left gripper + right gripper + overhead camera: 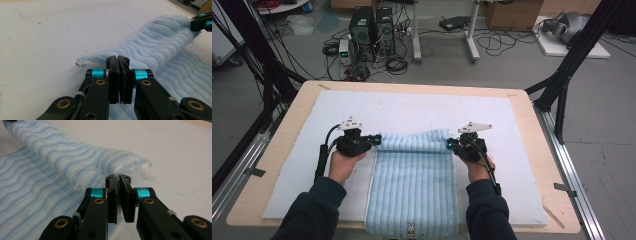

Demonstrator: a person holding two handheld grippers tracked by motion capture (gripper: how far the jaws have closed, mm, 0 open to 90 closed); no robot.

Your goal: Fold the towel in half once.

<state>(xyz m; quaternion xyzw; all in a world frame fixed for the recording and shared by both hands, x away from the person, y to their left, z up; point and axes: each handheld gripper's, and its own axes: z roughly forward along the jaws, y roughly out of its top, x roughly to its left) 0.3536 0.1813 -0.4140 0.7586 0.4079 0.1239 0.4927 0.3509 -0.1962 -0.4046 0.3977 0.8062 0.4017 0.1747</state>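
The left gripper has its 2 jaws pressed together, pinching the left corner of the light blue towel. The towel lies on the white mat, its far edge folded back. The right gripper clamps the right corner, jaws closed.

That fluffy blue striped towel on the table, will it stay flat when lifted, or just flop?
The towel will probably flop: its far edge, pinched at both corners by the left gripper and right gripper, already sags and curls between them. It looks light, since small corner grips lift it. The ribbed pile seems unlikely to slip on the white mat.
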